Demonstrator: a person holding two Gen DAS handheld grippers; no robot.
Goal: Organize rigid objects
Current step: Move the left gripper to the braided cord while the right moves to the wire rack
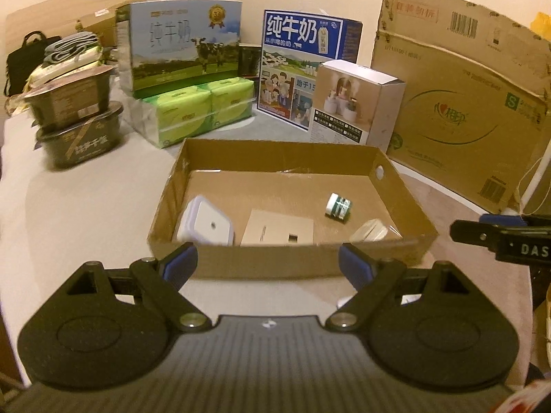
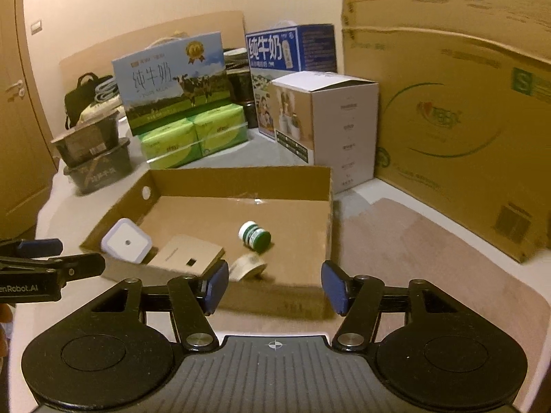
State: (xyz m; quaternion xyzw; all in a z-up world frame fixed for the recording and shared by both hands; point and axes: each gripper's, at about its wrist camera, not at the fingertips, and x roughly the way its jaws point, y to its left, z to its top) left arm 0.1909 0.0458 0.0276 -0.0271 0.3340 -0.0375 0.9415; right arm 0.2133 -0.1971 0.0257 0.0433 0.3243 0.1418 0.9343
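A shallow cardboard tray (image 1: 275, 148) (image 2: 241, 175) lies on the pale table. Inside it are a white square device (image 1: 206, 225) (image 2: 126, 241), a flat tan card box (image 1: 277, 232) (image 2: 187, 254), a small green-and-white jar (image 1: 338, 206) (image 2: 254, 235) on its side, and a cream roll (image 1: 370, 230) (image 2: 248, 265). My left gripper (image 1: 268, 263) is open and holds nothing, just short of the tray's near wall. My right gripper (image 2: 275, 285) is also open with nothing between its blue pads, near the tray's front right corner.
Behind the tray stand two milk cartons (image 1: 179, 44) (image 1: 303, 51), green tissue packs (image 1: 196, 110), a white product box (image 1: 354, 103) and stacked black bowls (image 1: 75, 117). A large cardboard box (image 1: 465, 103) leans at the right. A door (image 2: 17, 103) is at the far left.
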